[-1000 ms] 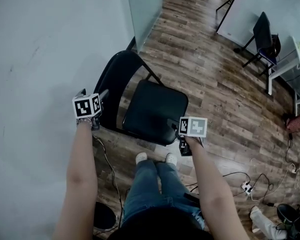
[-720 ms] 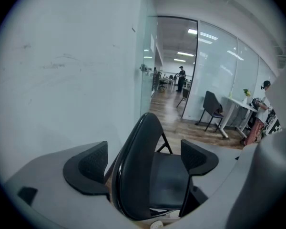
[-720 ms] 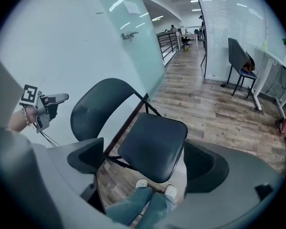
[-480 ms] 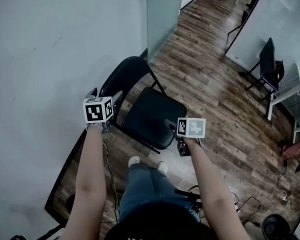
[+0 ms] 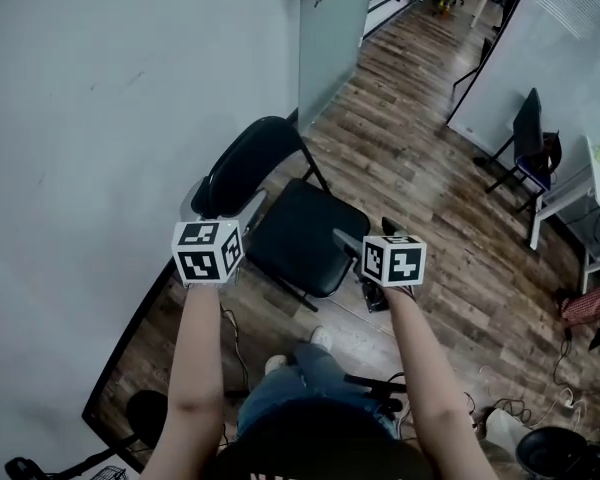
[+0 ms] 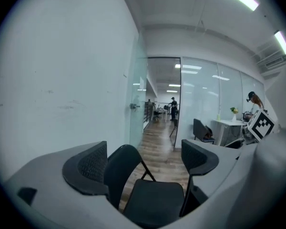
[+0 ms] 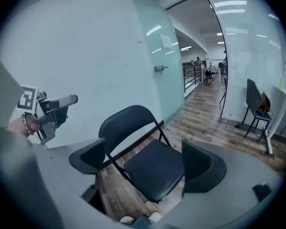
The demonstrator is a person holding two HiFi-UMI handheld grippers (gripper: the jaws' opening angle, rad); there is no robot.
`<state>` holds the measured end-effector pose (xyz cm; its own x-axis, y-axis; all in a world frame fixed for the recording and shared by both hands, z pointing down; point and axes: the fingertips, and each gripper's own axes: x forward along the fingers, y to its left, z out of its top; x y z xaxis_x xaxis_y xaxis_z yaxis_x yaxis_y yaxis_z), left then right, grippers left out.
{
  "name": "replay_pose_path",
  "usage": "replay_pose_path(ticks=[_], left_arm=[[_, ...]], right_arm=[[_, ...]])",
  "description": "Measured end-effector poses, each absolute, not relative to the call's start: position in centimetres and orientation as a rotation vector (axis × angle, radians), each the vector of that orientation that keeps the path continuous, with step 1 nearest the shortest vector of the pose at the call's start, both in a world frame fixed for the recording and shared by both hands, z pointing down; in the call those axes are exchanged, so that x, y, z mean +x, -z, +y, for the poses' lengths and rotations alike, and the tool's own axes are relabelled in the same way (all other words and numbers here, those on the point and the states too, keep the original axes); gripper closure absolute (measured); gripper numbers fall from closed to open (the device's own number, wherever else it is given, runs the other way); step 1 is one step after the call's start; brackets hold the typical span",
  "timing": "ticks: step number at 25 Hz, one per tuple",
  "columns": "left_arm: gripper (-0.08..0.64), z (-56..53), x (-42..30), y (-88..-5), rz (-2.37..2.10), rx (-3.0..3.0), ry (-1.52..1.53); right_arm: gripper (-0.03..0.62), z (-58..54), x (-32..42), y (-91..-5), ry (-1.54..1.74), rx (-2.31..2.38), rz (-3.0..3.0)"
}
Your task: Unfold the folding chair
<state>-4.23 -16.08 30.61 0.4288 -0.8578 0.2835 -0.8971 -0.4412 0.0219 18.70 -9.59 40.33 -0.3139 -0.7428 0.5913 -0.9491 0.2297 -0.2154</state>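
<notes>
Head view: the black folding chair (image 5: 305,233) stands unfolded on the wood floor (image 5: 430,198) beside the white wall (image 5: 100,118). The left gripper (image 5: 223,201) and right gripper (image 5: 366,236) hover above it, touching nothing. Left gripper view: jaws spread wide and empty, with the chair (image 6: 157,204) beyond them. Right gripper view: jaws also apart and empty, framing the chair (image 7: 128,125).

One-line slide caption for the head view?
Unfolded black folding chair on wood floor beside a wall; left gripper and right gripper hover open and empty in front of it.
</notes>
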Motion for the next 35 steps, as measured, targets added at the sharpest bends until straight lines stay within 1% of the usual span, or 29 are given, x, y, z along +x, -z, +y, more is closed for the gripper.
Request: replay_pose_path(ticks=[7,12,15,17,18,19,21,22,24,25,26,27,35], left_arm=[[0.097,-10.2,-4.3,-25.2,-1.424,2.748,-0.259],[0.099,-6.3,-5.0,-21.0,-1.442,2.893,-0.203],[0.127,-4.6,-5.6,-19.8,-1.417,2.934,-0.142],[0.169,-3.7,-6.0,-19.1,-1.405,2.949,-0.08],[0.209,-3.3,-6.2,-18.7,-1.408,2.955,-0.039],[0.268,-2.9,-6.6,-18.3,-1.421,2.954,0.004],[0.41,-2.2,-7.3,-17.5,-1.471,2.943,0.069],[0.458,-1.8,-7.5,-17.2,-1.501,2.942,0.081],[0.535,-0.9,-7.5,-16.6,-1.553,2.965,0.058],[0.556,-0.4,-7.2,-16.4,-1.57,2.987,0.031],[0.557,0.2,-6.8,-16.2,-1.581,3.011,0.002],[0.558,0.7,-6.4,-16.0,-1.588,3.03,-0.022],[0.558,3.5,-4.2,-13.5,-1.682,3.059,-0.016]], right_arm=[[0.097,-6.6,15.0,-31.2,-0.421,1.721,-2.224],[0.1,-2.0,12.5,-25.1,-0.193,1.83,-2.248],[0.126,0.5,11.1,-22.5,-0.081,1.885,-2.26],[0.181,1.9,10.8,-21.0,-0.03,1.922,-2.275],[0.222,2.4,10.7,-20.3,-0.009,1.941,-2.287],[0.271,2.9,10.7,-19.7,0.011,1.958,-2.299],[0.354,3.8,10.7,-18.7,0.065,1.981,-2.3],[0.402,4.2,10.8,-18.4,0.1,1.988,-2.287],[0.471,5.1,11.2,-17.9,0.179,1.999,-2.247],[0.514,5.5,11.4,-17.6,0.217,2.006,-2.23],[0.575,6.0,11.6,-17.3,0.252,2.011,-2.221],[0.592,6.5,11.8,-17.0,0.28,2.01,-2.22],[0.592,9.1,12.8,-13.5,0.5,1.967,-2.239]])
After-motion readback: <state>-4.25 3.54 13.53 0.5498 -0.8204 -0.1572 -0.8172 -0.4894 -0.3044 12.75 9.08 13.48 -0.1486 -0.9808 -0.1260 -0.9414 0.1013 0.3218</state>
